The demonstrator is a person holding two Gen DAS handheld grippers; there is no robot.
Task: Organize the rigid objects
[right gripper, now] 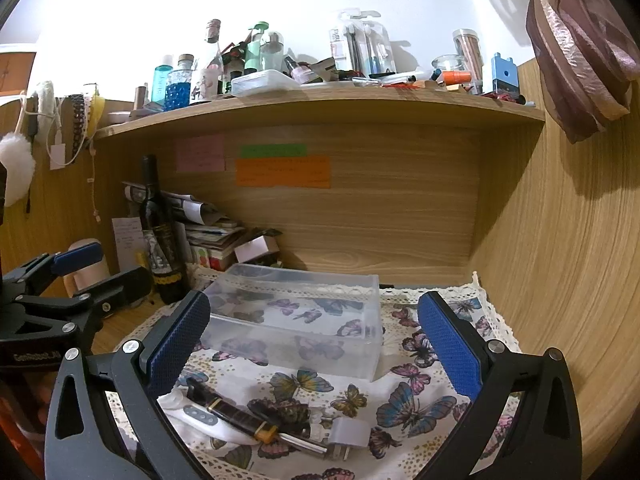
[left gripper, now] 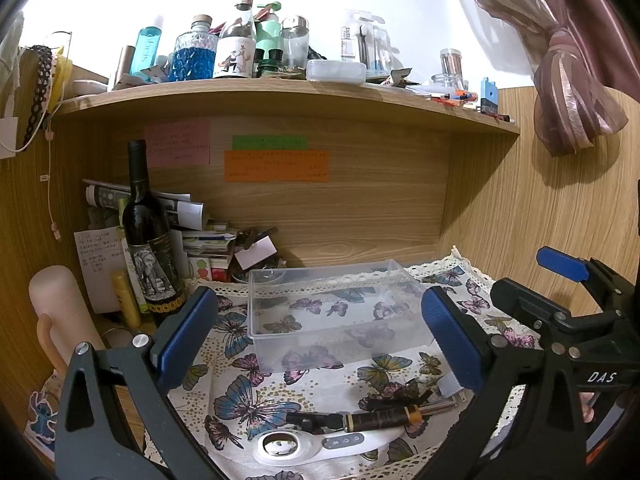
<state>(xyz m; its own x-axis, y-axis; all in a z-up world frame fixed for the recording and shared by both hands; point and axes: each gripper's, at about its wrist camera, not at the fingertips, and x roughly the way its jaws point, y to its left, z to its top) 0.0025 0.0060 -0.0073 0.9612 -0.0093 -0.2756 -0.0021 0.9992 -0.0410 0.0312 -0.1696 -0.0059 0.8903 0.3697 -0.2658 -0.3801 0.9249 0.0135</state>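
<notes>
The left gripper (left gripper: 320,340) hovers over the butterfly-print cloth (left gripper: 240,360) with its blue-padded fingers (left gripper: 188,336) spread wide and grasping nothing; the right gripper (right gripper: 316,352) hangs beside it in the same released way, its fingers (right gripper: 448,344) apart and empty. Between the fingers in both views sits a clear plastic box (left gripper: 336,312), upright on the cloth toward the back of the surface (right gripper: 116,328), with nothing visible inside it; nearer the cameras, in front of the box, lies a cluster of small rigid things. A white handheld device (left gripper: 316,446) with a round shiny face lies closest to the left gripper; a dark brown pen-like tube (left gripper: 384,418) with a metal tip lies just behind it and seems to touch it; a dark hair clip (right gripper: 280,410) rests against the tube; a white plug adapter (right gripper: 350,434) lies just beside the tube's metal tip. At the left edge of the cloth a dark wine bottle (left gripper: 150,248) stands upright before a heap of papers (left gripper: 188,216); the shelf (left gripper: 280,96) above is crowded with bottles and jars.
</notes>
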